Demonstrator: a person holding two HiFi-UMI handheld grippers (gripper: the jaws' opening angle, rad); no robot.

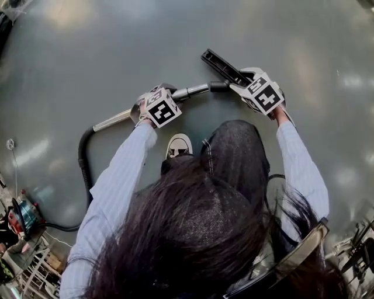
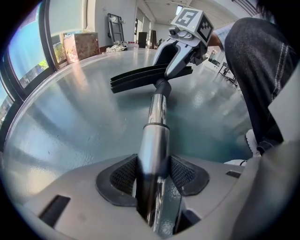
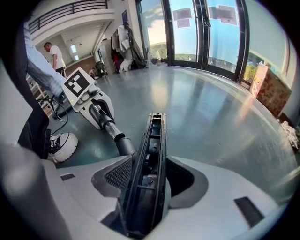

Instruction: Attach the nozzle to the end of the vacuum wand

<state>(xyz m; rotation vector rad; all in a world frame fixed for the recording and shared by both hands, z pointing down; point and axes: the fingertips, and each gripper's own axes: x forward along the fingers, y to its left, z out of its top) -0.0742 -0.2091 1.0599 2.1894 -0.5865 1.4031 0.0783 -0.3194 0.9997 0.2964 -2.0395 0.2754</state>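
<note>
The floor [image 1: 280, 35] is smooth, grey-green and glossy, with soft patches of light on it. The room is a large open hall. Tall windows [image 3: 197, 28] line the far side, a box [image 3: 269, 89] stands by the glass at the right, and a railed gallery [image 3: 70, 11] runs high on the left.

The left gripper [image 2: 152, 176] has its fingers [image 2: 123, 176] closed on the silver wand [image 2: 158, 117], with the pads pressing it from both sides. The right gripper [image 3: 147, 176] has its fingers [image 3: 117, 174] clamped on the black nozzle [image 3: 152, 140], which runs lengthwise between them. The nozzle is held off the floor, right of the wand. The wand's dark tip meets the nozzle's neck; whether it is fully seated cannot be told.

Only the head view shows the black hose [image 1: 83, 157] curving from the wand's left end to the vacuum [image 1: 20, 219] at the near left, and a shoe [image 1: 178, 146] between the two arms. Only the right gripper view shows a person [image 3: 55, 54] standing far left. Only the left gripper view shows the nozzle side-on, as a flat, wide head.
</note>
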